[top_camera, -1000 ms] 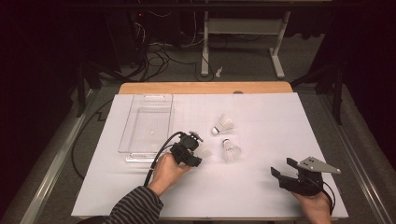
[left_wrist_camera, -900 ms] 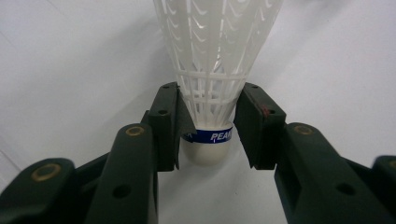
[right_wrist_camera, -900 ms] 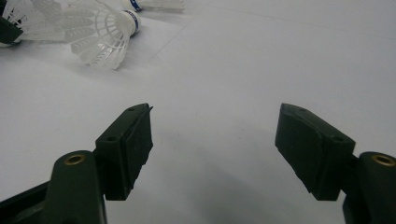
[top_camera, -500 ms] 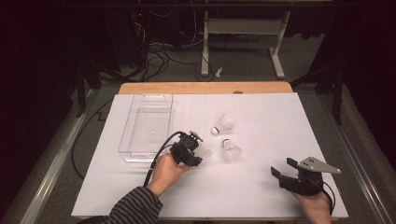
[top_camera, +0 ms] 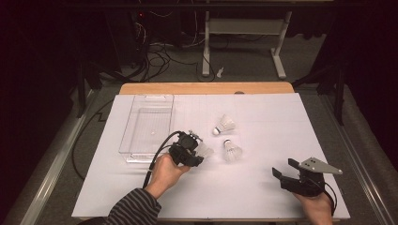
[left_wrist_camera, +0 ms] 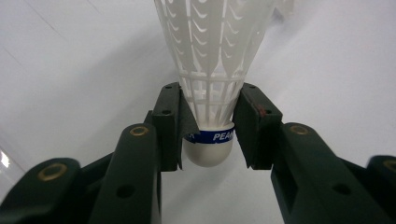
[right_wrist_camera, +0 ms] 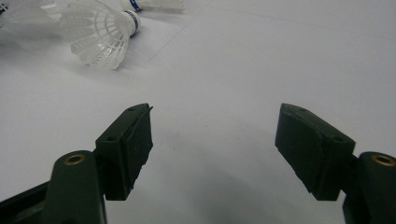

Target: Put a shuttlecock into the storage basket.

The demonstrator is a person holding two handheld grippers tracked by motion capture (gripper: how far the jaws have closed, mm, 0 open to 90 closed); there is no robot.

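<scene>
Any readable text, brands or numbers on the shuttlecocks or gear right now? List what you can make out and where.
"PEAN": white letters on the blue band of the shuttlecock between the left gripper jaws; the rest is hidden behind a jaw.
Blue band on the nearer loose shuttlecock in the right gripper view: too small and blurred to read.
Clear tray, white table cover, right gripper: no text visible.

We count three shuttlecocks: one (top_camera: pixel 205 150) between the jaws of the left gripper (top_camera: pixel 193 157), one (top_camera: pixel 232 151) just right of it, and one (top_camera: pixel 225 125) farther back. We see one clear tray (top_camera: pixel 141 133), two grippers, counting the right gripper (top_camera: pixel 283 169) too, one white sheet (top_camera: pixel 263 117), and one table (top_camera: pixel 206 88).
</scene>
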